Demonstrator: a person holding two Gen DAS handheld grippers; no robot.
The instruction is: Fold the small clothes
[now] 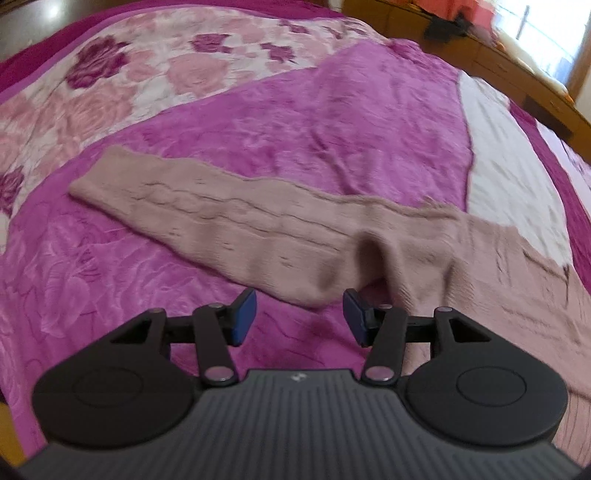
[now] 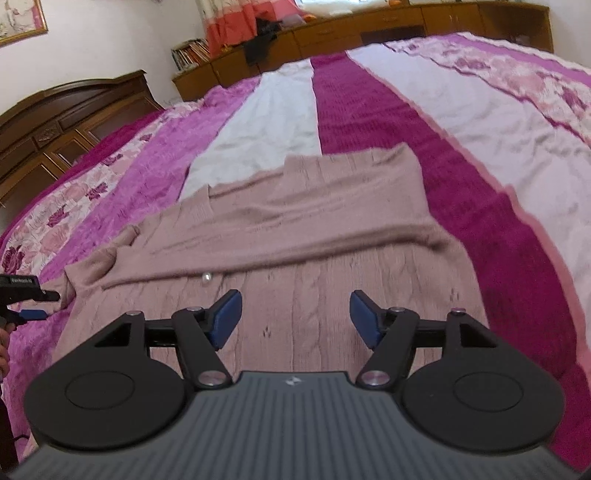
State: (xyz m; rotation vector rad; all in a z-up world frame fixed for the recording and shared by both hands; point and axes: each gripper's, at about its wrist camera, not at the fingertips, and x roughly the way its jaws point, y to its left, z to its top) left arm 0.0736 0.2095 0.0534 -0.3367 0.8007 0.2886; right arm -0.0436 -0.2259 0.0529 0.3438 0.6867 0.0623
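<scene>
A dusty-pink knitted sweater [image 2: 295, 229] lies flat on the bed, close to its near edge. In the right wrist view its cable-knit body spreads under the right gripper [image 2: 295, 317], and one sleeve [image 2: 280, 240] is folded across it, running crosswise from the right side of the garment to the left. A small pale bead or button [image 2: 206, 277] (too blurred to tell which) sits just below that folded sleeve.

In the left wrist view the other sleeve [image 1: 207, 214] stretches out straight, its long axis running from the body at the near right toward its cuff at the far left, with a cable pattern along its length. There is a raised wrinkle where the sleeve meets the body, just ahead of the left gripper [image 1: 299, 317].

Both pairs of jaws stand apart and grip nothing; the left pair is moderately wide, the right pair wider.

The blanket [image 2: 369, 122] covering the bed is plush, banded in magenta, deep crimson and white, with rose prints. A dark carved wooden headboard [image 2: 74, 110] stands at the far left, low wooden cabinets [image 2: 369, 33] line the far wall, and a pink-and-orange curtain [image 2: 236, 22] hangs above them.
</scene>
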